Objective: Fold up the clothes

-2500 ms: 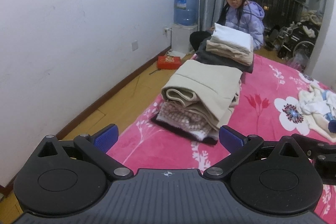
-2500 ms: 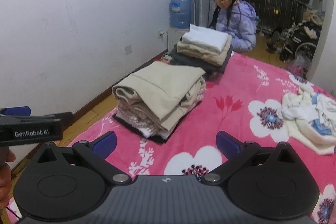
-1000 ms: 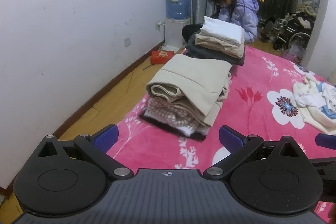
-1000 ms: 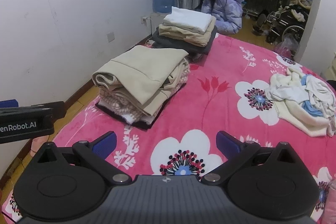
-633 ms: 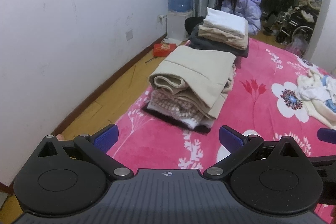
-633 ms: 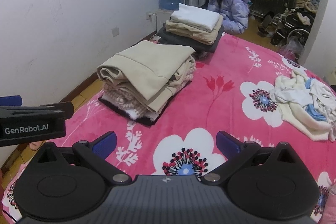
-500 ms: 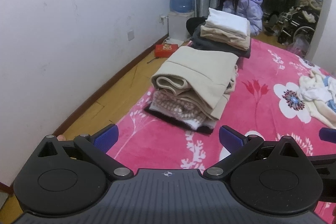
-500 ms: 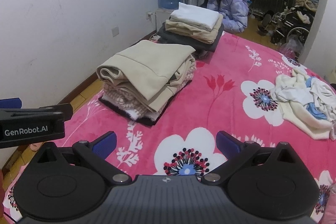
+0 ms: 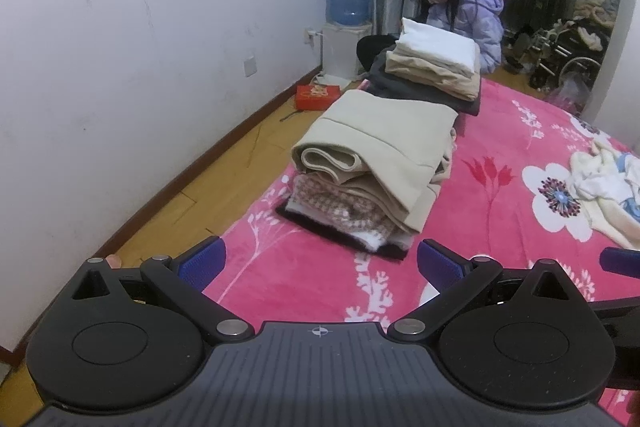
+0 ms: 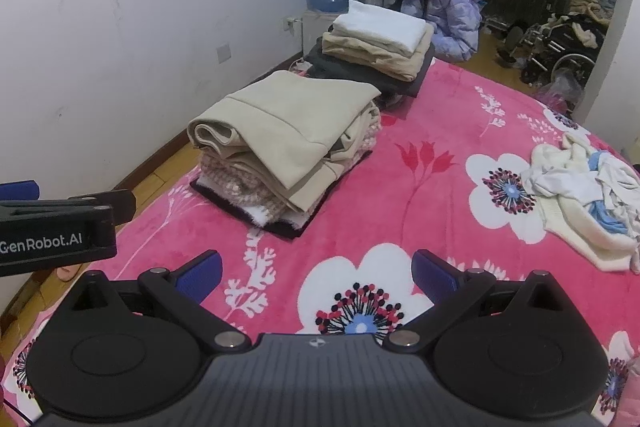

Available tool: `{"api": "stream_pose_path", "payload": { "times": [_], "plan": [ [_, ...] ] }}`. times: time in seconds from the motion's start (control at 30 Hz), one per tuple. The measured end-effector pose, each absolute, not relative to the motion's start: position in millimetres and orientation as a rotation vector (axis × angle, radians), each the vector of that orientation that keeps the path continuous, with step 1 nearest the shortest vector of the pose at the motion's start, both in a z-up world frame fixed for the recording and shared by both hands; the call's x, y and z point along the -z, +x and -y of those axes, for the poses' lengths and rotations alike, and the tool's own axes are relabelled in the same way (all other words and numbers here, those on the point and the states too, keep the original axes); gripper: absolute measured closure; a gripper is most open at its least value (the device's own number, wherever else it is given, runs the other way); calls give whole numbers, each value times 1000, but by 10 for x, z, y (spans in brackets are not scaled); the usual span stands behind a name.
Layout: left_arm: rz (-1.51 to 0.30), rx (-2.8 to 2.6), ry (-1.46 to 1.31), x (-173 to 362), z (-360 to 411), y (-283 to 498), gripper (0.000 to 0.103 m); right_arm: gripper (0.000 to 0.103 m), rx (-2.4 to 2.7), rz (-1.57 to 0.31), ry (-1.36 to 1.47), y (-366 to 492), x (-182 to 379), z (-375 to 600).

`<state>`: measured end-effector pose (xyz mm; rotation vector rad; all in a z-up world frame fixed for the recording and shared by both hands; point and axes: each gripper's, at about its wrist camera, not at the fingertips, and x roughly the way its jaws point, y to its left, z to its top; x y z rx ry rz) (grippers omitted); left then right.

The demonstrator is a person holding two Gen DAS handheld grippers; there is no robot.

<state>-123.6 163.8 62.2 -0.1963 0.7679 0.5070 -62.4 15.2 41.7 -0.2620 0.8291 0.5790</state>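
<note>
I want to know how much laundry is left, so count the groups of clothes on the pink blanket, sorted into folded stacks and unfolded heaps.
Folded stacks: 2, the near stack topped with beige, and the far stack topped with white.
Unfolded heaps: 1, the crumpled white and blue heap on the right of the pink blanket.
Total: 3 groups.

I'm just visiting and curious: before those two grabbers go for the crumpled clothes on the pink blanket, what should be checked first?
1. Left gripper open, holding nothing: ok.
2. Right gripper open, holding nothing: ok.
3. Unfolded pile in view, nothing on top of it: ok.
4. Bare blanket to fold on: ok.
5. Folded stacks apart from the pile: ok.
6. Which garment lies on top of the pile: cannot tell.
</note>
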Motion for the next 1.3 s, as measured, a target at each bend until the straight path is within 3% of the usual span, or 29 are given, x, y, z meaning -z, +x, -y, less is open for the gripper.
{"api": "stream_pose_path", "payload": {
  "times": [1.3],
  "plan": [
    [-754,-522,-180,-664,-1688,-1210,0,0,-568,-836,-242,-589,-429,-188]
  ]
}}
